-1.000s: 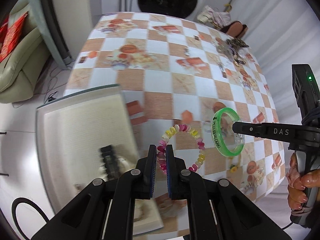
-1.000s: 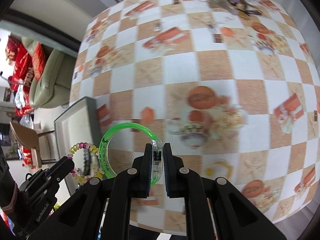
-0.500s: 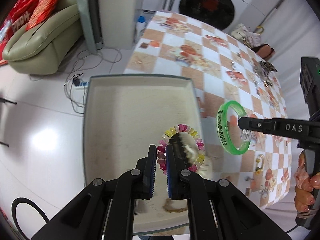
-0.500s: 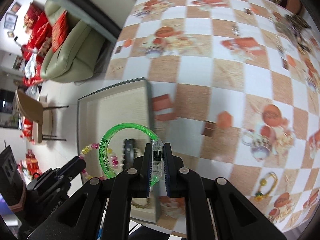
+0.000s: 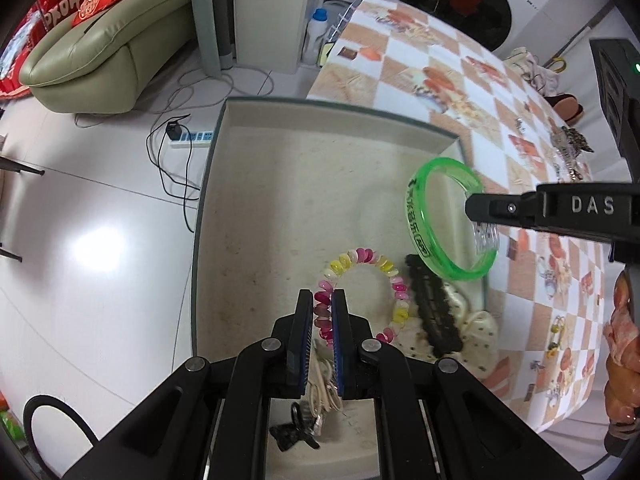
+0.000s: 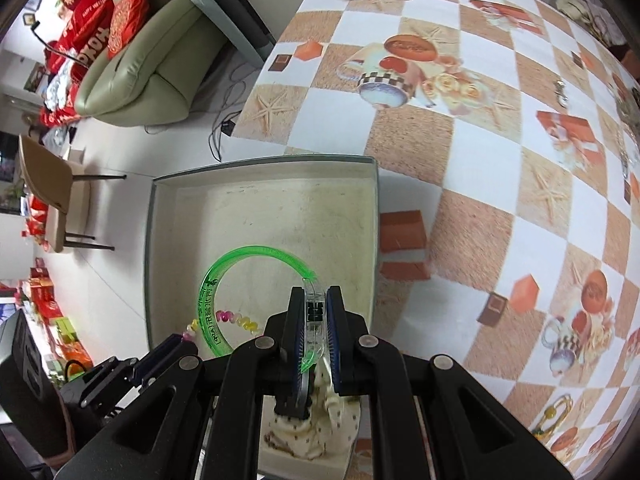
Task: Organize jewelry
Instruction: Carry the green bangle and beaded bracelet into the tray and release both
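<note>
Left wrist view: left tongs (image 5: 322, 312) clamped on the pink-and-yellow bead bracelet (image 5: 362, 292), held over the tray (image 5: 248, 208), frame centre. Black hair clip (image 5: 434, 312) lies lower right; the items beneath the tongs are hard to identify.

Right wrist view: right tongs (image 6: 315, 314) pinch the green bangle (image 6: 224, 284) by its clear clasp, above the tray's near end. Step: drop-off. Next: lower, open. Worktop (image 6: 460, 160) jewelry at upper right is cut off.

The left hand-held gripper (image 5: 321, 312) is black, with blue ribbed pads and silver screws. The right hand-held gripper (image 6: 315, 316) looks alike, its side marked "DAS" in white lettering.
</note>
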`<state>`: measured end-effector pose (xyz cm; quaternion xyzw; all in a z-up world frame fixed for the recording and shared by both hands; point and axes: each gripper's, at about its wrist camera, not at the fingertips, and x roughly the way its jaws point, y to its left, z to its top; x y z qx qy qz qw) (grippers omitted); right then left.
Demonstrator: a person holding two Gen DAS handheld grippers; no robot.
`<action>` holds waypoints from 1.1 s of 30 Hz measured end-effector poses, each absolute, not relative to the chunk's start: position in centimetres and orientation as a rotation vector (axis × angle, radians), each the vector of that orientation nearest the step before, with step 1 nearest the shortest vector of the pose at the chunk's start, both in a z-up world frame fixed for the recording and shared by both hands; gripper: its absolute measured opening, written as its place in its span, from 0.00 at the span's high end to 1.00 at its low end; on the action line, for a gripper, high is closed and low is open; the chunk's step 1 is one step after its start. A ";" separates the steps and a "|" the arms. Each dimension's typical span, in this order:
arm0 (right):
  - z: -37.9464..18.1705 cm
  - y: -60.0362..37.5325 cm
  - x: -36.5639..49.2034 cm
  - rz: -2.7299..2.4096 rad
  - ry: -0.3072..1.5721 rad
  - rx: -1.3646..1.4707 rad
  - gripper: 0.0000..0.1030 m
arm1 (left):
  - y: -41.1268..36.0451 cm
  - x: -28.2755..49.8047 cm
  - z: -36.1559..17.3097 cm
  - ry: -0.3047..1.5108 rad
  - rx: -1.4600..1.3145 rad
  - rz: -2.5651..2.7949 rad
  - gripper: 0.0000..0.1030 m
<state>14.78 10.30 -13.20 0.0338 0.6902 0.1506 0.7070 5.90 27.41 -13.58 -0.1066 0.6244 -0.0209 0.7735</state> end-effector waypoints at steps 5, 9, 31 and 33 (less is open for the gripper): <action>-14.7 11.1 15.9 0.314 1.545 0.052 0.89 | 27.6 6.5 -14.8 1.363 -0.221 -0.027 0.87; -15.9 11.5 16.7 0.305 1.557 0.043 0.89 | 27.4 7.0 -15.7 1.380 -0.197 -0.016 0.87; -18.0 12.0 17.3 0.316 1.610 0.012 0.88 | 25.3 8.1 -16.9 1.429 -0.071 0.042 0.86; -18.0 11.7 17.2 0.326 1.619 0.029 0.85 | 25.0 8.1 -16.7 1.431 -0.070 0.043 0.86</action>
